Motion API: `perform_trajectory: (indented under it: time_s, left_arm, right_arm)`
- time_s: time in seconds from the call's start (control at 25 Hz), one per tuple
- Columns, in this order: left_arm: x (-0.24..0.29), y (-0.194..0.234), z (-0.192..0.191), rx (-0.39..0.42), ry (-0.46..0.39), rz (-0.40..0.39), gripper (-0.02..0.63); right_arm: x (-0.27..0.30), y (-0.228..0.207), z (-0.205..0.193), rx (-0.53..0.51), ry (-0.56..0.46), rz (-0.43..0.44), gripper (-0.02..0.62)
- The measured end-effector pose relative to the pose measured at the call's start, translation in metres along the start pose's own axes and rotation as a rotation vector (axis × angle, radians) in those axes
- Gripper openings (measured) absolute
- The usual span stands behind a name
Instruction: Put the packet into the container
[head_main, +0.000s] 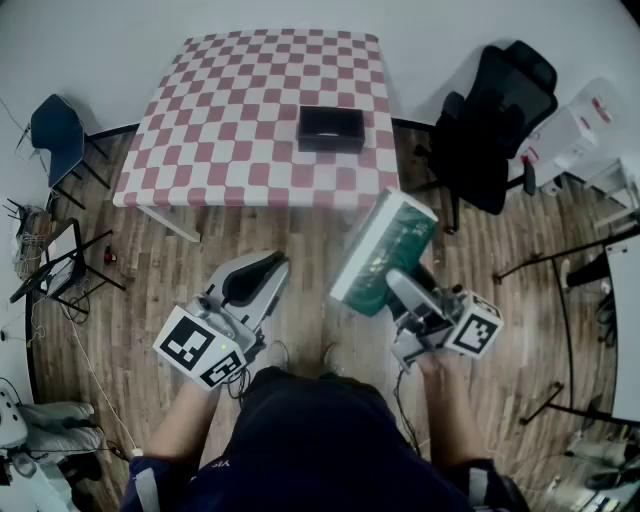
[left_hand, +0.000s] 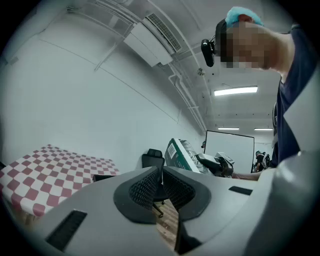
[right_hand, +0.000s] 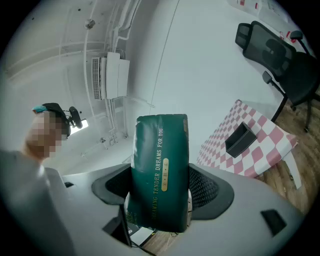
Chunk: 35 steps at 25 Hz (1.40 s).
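Gripping a glossy, dark-green, slab-shaped packet (head_main: 383, 250) across its narrow sides, the right gripper (head_main: 405, 290) has its mesh-textured pads spread wide and pressed on it. The packet is held in the air over the plank floor (head_main: 300, 235), short of the table (head_main: 230, 120), with gold print along one face reading "TENDER DREAMS FOR YOU". The left gripper (head_main: 258, 270) has its pads closed together on nothing; a black, open-topped rectangular container (head_main: 330, 128) sits right of centre on the red-and-white checked cloth, in from its edges, and a black office chair (head_main: 495, 120) stands off the table's right corner.
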<state>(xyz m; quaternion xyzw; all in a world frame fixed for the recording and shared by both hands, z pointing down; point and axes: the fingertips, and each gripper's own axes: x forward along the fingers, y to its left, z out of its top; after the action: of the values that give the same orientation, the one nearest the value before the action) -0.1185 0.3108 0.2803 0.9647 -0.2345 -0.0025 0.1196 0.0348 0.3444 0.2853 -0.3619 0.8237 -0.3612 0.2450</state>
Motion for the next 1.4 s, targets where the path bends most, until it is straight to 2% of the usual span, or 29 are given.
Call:
perform_trajectory:
  time_s: [0.36, 0.72, 0.92, 1.2, 1.4]
  left_arm:
    - [0.012, 0.002, -0.005, -0.006, 0.014, -0.003, 0.052]
    - [0.024, 0.000, -0.009, 0.001, 0.033, 0.004, 0.052]
    - [0.037, -0.016, -0.015, 0.006, 0.045, 0.033, 0.052]
    - [0.051, -0.049, -0.019, 0.027, 0.060, 0.097, 0.052]
    - [0.058, -0.055, -0.017, 0.044, 0.059, 0.125, 0.052]
  right_arm:
    - [0.011, -0.001, 0.000, -0.017, 0.020, 0.007, 0.359]
    - [0.006, -0.006, 0.006, -0.076, 0.030, -0.032, 0.359]
    - [-0.011, -0.009, 0.014, -0.127, 0.062, -0.033, 0.359]
    - [-0.043, -0.021, 0.028, -0.119, 0.104, 0.006, 0.359]
    - [-0.051, -0.027, 0.041, -0.128, 0.102, 0.026, 0.359]
